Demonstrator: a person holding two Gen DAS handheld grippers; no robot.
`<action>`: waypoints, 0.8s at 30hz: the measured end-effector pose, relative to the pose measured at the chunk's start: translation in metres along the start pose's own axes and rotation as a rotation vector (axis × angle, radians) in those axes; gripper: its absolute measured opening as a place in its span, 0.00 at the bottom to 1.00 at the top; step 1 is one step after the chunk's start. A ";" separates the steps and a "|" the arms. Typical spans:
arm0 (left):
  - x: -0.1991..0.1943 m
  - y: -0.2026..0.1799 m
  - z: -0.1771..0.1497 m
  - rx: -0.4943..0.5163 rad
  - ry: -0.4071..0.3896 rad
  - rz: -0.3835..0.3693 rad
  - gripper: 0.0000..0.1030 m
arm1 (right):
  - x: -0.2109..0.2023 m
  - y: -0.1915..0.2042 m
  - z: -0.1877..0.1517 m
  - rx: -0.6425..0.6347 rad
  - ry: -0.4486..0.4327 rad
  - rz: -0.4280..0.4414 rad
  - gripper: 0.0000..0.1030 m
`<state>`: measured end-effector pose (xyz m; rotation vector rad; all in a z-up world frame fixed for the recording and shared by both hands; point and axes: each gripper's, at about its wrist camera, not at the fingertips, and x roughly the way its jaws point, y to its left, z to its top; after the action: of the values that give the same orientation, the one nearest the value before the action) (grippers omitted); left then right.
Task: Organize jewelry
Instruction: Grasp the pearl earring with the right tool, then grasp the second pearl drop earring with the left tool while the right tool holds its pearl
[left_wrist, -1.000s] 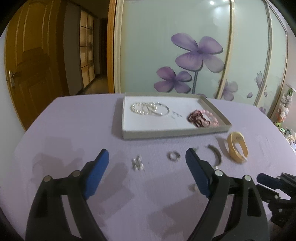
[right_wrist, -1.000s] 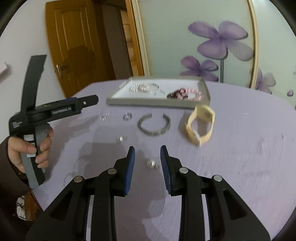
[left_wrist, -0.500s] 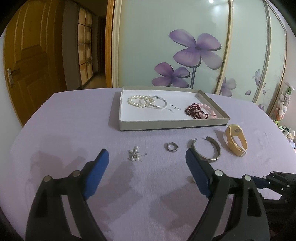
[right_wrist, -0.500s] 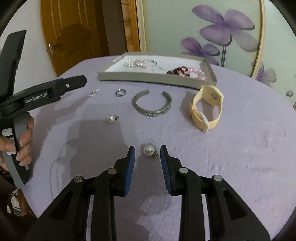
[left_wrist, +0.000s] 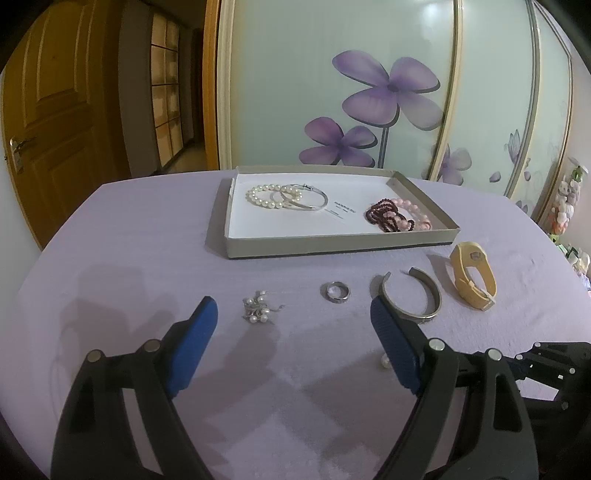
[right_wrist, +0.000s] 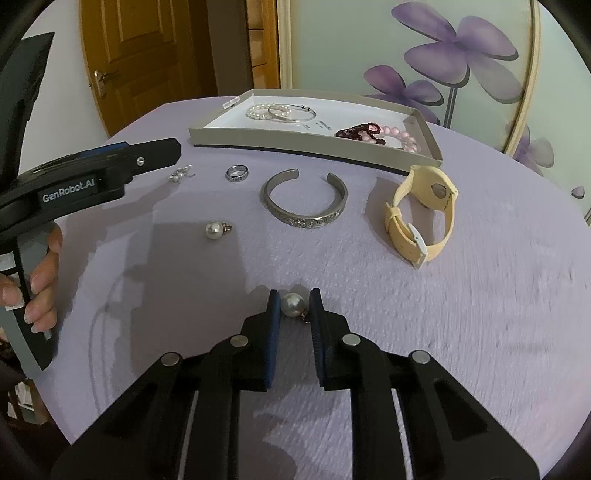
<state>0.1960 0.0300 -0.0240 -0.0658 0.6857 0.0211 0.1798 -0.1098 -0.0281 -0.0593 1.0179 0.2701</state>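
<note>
R gripper (right_wrist: 293, 306): jaws just closed in on pearl (right_wrist: 293, 305), pads at both sides, pearl on cloth (right_wrist: 480, 332) near edge | L gripper (left_wrist: 291, 321): wide, empty, parked clear of R's pick | tray (right_wrist: 314, 142) at back: likely drop spot | cuff (right_wrist: 306, 205), ring (right_wrist: 236, 172) loose
</note>
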 end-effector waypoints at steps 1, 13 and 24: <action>0.000 -0.001 -0.001 0.003 0.002 -0.001 0.82 | 0.000 0.000 0.000 0.001 0.000 0.001 0.16; 0.003 -0.039 -0.014 0.089 0.061 -0.074 0.82 | -0.022 -0.025 -0.012 0.073 -0.034 0.020 0.15; 0.025 -0.069 -0.024 0.142 0.176 -0.074 0.51 | -0.034 -0.043 -0.012 0.111 -0.064 0.018 0.15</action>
<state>0.2035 -0.0408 -0.0545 0.0437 0.8588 -0.1059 0.1634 -0.1597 -0.0090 0.0589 0.9685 0.2303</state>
